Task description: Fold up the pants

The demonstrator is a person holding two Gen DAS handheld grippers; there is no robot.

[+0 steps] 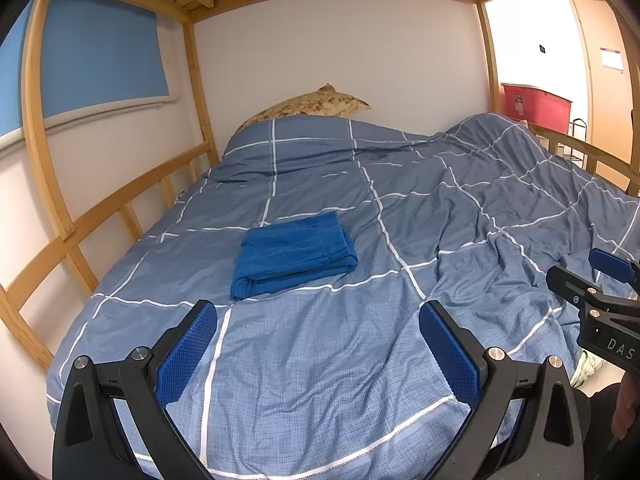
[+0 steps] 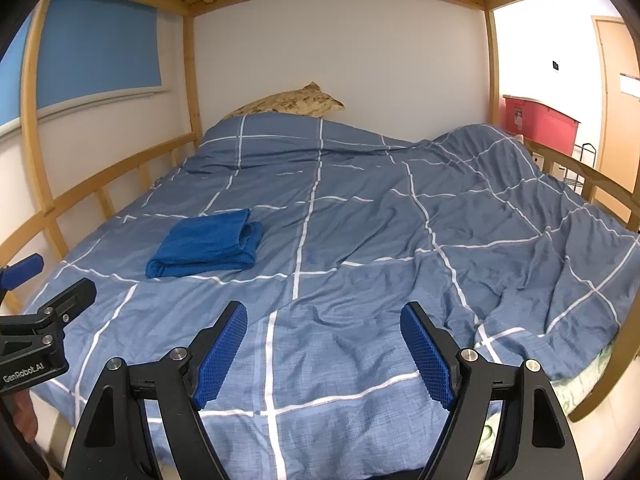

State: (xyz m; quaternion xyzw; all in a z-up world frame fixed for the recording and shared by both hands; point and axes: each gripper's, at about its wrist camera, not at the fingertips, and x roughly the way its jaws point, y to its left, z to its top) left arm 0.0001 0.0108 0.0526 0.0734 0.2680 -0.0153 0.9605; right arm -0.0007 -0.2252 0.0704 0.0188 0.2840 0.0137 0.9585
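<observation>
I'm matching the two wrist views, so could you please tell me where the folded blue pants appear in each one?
Left wrist: pants lie just left of centre on the duvet.
Right wrist: pants lie well left of centre on it.
Shared landmark: the patterned pillow at the bed's far end, beyond the pants in both.

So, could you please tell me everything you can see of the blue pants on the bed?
The blue pants are a deep blue, soft, fleecy-looking fabric, folded into a compact rectangular bundle of several layers, with a rounded fold facing the cameras. They lie flat on the checked blue duvet, left of the bed's middle. Only the duvet touches them; neither gripper does.
</observation>
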